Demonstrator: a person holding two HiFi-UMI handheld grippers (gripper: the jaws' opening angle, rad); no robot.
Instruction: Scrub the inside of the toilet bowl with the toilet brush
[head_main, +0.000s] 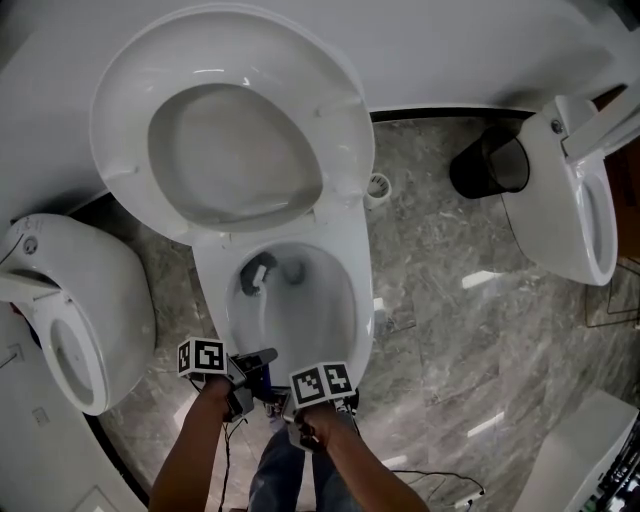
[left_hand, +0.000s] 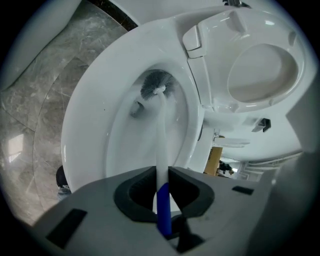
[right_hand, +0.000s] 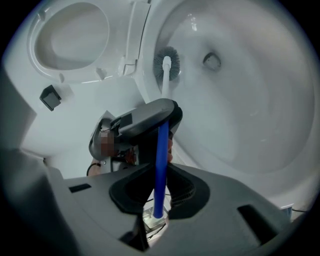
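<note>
The white toilet bowl (head_main: 345, 300) stands open below me, its seat and lid (head_main: 235, 150) tipped up. The toilet brush has a white shaft with a blue end. Its dark bristle head (head_main: 258, 272) lies against the bowl's inner wall beside the drain hole (left_hand: 136, 107). My left gripper (head_main: 250, 365) is shut on the shaft (left_hand: 162, 150) where white meets blue. Just behind it, my right gripper (head_main: 300, 400) is shut on the blue end (right_hand: 161, 150). In the right gripper view the left gripper (right_hand: 145, 120) sits ahead on the handle, with the bristle head (right_hand: 167, 62) beyond it.
Another white toilet (head_main: 70, 310) stands close on the left and a third (head_main: 570, 200) at the right. A black bin (head_main: 490, 165) sits between bowl and right toilet. Grey marble floor (head_main: 450, 300) surrounds them; a cable (head_main: 440, 480) trails near my feet.
</note>
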